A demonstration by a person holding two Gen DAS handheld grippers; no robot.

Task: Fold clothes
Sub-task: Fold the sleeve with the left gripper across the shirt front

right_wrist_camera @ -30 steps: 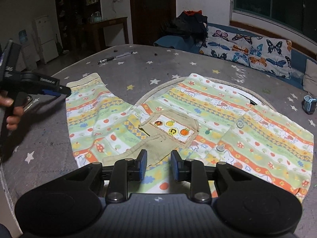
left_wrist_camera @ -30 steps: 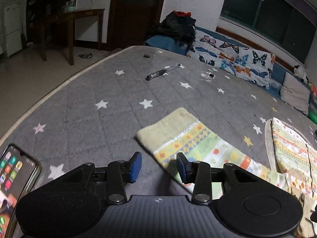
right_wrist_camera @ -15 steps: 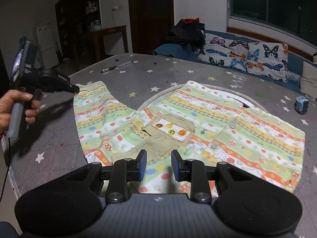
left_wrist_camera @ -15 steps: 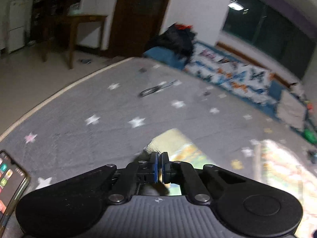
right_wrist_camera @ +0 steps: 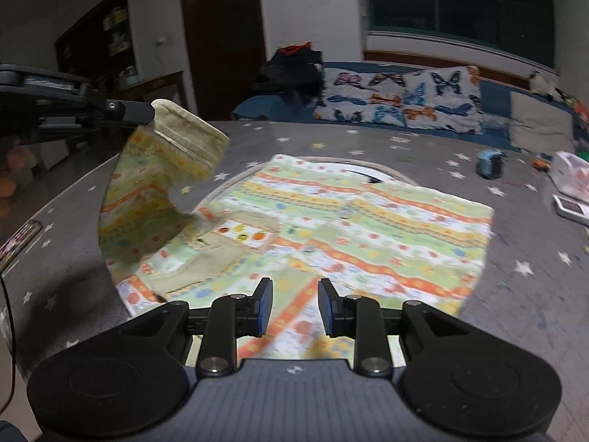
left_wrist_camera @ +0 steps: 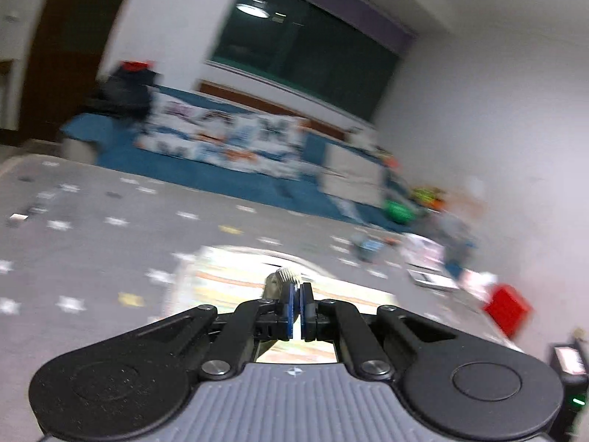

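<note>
A child's striped shirt (right_wrist_camera: 331, 221) with fruit prints lies spread on the grey star-patterned bed (right_wrist_camera: 533, 294). My left gripper (left_wrist_camera: 296, 309) is shut on the beige cuff (left_wrist_camera: 283, 278) of the shirt's left sleeve; in the right wrist view it (right_wrist_camera: 147, 112) holds the sleeve (right_wrist_camera: 154, 184) lifted off the bed toward the shirt body. My right gripper (right_wrist_camera: 294, 305) is open and empty, hovering over the shirt's near hem. The left wrist view is blurred by motion.
A phone (right_wrist_camera: 18, 239) lies at the bed's left edge. A small blue object (right_wrist_camera: 489, 162), a white bag (right_wrist_camera: 570, 176) and a flat device (right_wrist_camera: 570, 206) lie at the right. Butterfly pillows (right_wrist_camera: 397, 99) and dark clothes (right_wrist_camera: 291, 70) sit at the far side.
My left gripper closed on the sleeve cuff, then lifted it and swung right over the shirt. My right gripper stayed open, shifting slightly.
</note>
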